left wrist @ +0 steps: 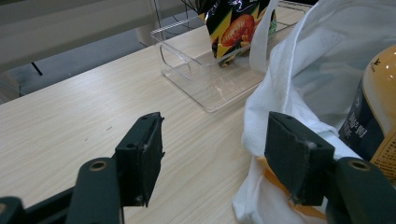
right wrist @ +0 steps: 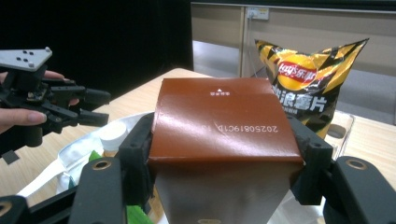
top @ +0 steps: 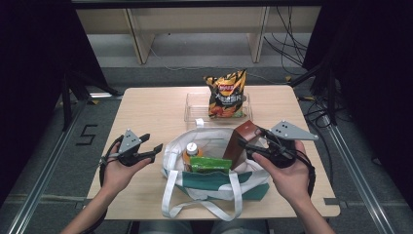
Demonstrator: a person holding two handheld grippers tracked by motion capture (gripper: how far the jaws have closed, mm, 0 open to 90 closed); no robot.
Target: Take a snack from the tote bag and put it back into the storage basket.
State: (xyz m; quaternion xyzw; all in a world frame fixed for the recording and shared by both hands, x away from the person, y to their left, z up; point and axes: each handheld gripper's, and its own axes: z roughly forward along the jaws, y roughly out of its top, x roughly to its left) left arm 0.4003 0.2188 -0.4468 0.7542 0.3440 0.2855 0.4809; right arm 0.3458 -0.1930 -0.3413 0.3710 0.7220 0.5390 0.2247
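one brown carton [right wrist: 224, 121], one chip bag [top: 226, 93], one tote bag [top: 214, 183].

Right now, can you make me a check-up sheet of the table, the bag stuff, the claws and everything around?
Surface: light wooden table, bare at the left.
Job's things: brown carton clamped in the right claw above the white and green tote bag; orange-capped bottle and green packet inside the bag.
Clutter: chip bag standing in a clear tray.
Grippers: left claw open, holding nothing, beside the bag.
Cables: black cables on the floor beyond the table.
Surroundings: dark curtains, grey floor, wooden bench legs.
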